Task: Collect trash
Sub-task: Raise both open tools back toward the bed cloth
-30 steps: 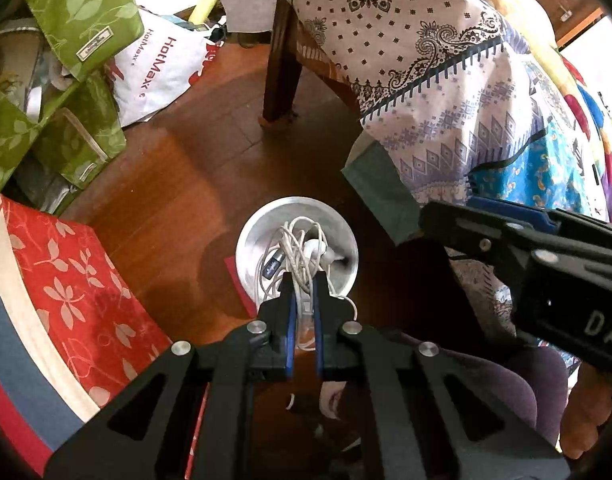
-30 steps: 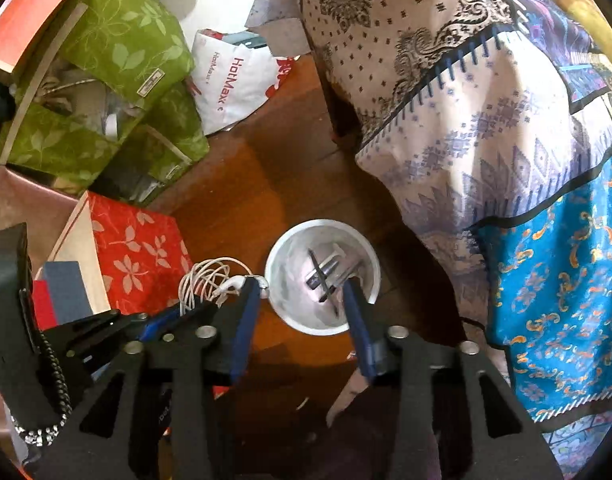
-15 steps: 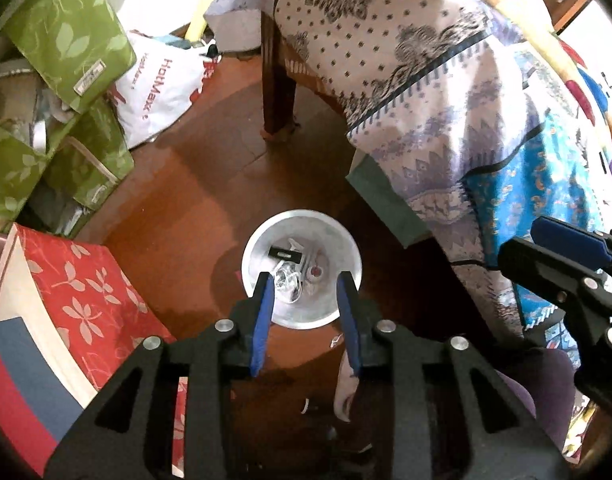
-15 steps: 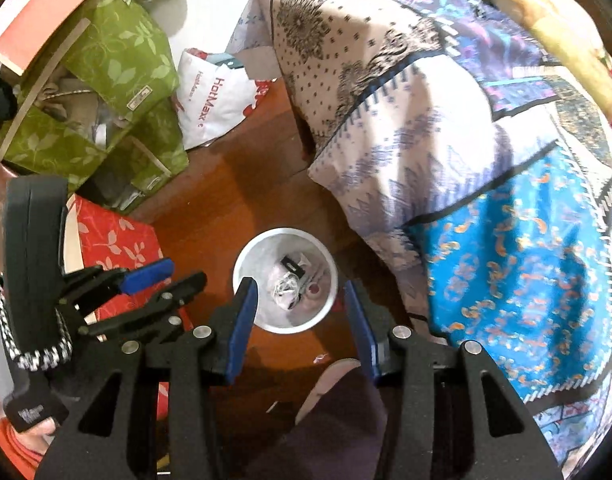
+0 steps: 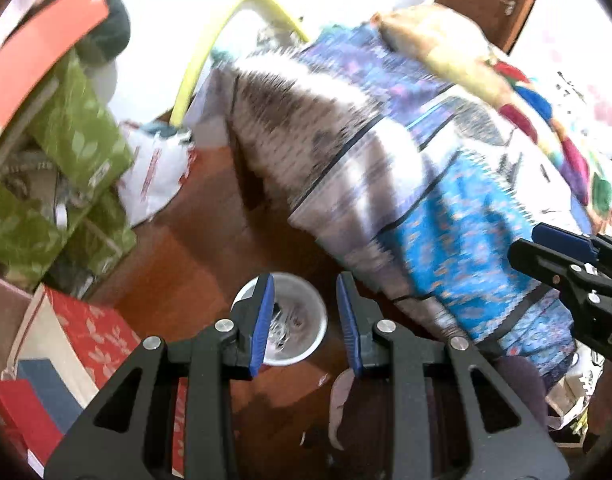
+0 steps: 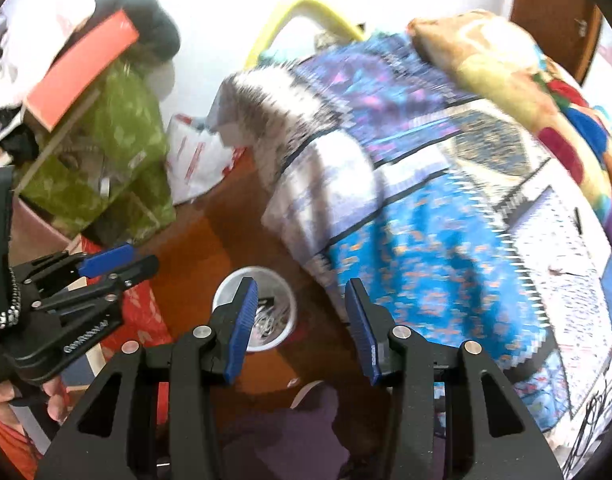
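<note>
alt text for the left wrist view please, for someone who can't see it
The left claw, open and empty, hangs above a small white bin with trash in it on a wooden floor. A bed with a blue patterned cover fills the right side, green patterned bags sit at left, and the right claw shows at the right edge.

Right hand-held gripper (image 6: 302, 320) points down at the wooden floor (image 6: 210, 236), blue pads apart, nothing between them; white waste bin (image 6: 226, 284) sits on the floor below with a tangled white cable (image 6: 266, 322) and a small dark item inside. Left hand-held gripper (image 6: 118, 262) is at the frame's left edge, held by a hand (image 6: 10, 384), jaws also apart and empty. Patterned blue bedspread (image 6: 425, 248) fills the right; green leaf-print bags (image 6: 106, 152) and a white plastic bag (image 6: 198, 160) sit upper left, picture motion-blurred.
</note>
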Demonstrator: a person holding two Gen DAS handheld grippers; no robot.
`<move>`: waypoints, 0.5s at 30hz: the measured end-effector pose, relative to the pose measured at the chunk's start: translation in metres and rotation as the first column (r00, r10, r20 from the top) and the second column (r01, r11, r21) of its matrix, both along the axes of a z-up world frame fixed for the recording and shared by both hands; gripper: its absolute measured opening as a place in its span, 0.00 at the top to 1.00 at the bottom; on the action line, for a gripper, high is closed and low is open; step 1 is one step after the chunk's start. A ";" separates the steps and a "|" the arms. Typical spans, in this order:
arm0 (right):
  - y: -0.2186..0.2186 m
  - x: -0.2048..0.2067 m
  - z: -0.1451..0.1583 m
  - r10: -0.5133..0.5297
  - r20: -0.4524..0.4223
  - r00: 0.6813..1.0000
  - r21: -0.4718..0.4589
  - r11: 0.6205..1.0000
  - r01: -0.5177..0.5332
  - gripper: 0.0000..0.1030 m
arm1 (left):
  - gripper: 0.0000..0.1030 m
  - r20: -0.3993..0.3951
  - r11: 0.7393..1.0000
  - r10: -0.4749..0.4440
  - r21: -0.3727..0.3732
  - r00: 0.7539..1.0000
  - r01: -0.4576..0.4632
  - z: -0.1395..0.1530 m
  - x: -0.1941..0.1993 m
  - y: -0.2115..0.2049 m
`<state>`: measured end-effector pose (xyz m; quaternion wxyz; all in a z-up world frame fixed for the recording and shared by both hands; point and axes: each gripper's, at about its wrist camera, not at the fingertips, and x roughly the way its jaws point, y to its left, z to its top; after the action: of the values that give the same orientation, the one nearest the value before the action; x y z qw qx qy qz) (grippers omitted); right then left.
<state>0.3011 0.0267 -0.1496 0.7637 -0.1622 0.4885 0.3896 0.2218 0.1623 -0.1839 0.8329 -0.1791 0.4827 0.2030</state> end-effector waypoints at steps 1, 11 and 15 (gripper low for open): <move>-0.009 0.004 0.006 -0.016 0.010 1.000 0.014 1.000 0.016 0.59 | 0.69 0.019 1.000 -0.013 0.007 1.000 0.013 0.009 0.004 -0.007; -0.107 0.049 0.043 -0.205 0.075 0.976 0.081 0.977 0.199 0.59 | 0.57 0.107 0.982 -0.172 0.097 0.979 0.162 0.057 0.066 -0.089; -0.147 0.068 0.044 -0.274 0.098 0.957 0.074 0.961 0.267 0.59 | 0.55 0.117 0.968 -0.247 0.087 0.962 0.238 0.059 0.102 -0.126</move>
<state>0.3688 -0.1206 -0.1054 0.8395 -0.0915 0.4523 0.2869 0.3233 0.0361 -0.1248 0.8863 -0.1012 0.4396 0.1050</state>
